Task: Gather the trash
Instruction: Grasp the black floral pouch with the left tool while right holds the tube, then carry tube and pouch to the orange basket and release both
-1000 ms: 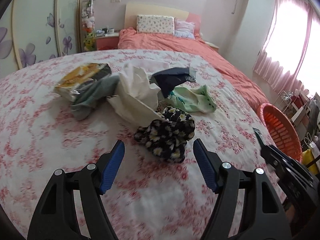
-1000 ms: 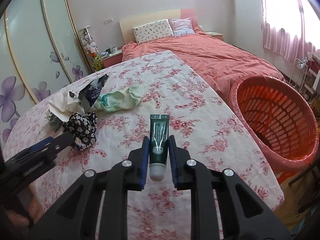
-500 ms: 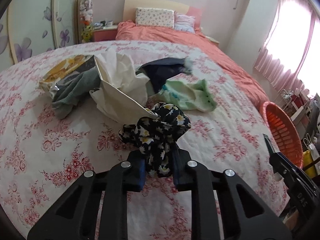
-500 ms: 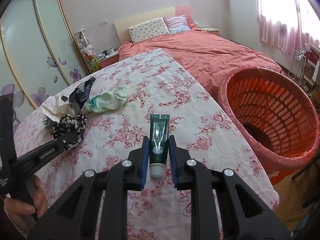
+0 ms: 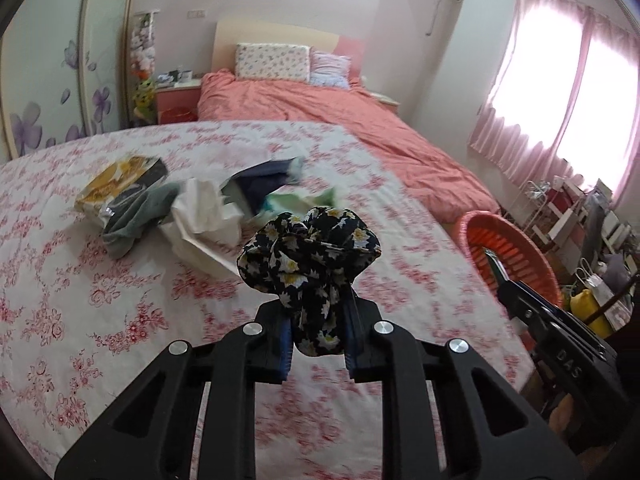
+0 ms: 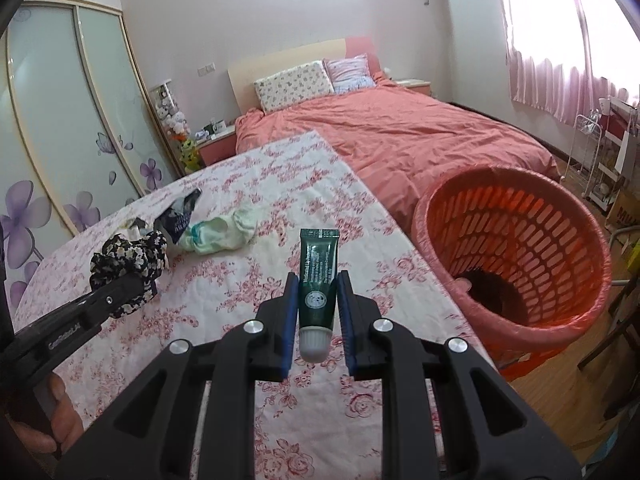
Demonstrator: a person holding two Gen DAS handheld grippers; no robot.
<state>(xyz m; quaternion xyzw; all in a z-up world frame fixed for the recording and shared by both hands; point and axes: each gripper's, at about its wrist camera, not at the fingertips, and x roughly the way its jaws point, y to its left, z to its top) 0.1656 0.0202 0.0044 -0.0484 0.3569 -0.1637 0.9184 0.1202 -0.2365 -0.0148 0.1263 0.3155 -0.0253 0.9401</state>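
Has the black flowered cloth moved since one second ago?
Yes. The black flowered cloth lay beside the white paper on the floral bedspread; the left gripper, just closed, now holds it lifted.

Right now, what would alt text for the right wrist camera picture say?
A handheld gripper pinches a dark green tube above a floral bedspread, beside an orange basket. Left, another gripper holds a black flowered cloth.

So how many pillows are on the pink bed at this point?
2. A floral pillow leans against the headboard, and a striped pillow sits right beside it, nearer the window. The duvet could be hiding others.
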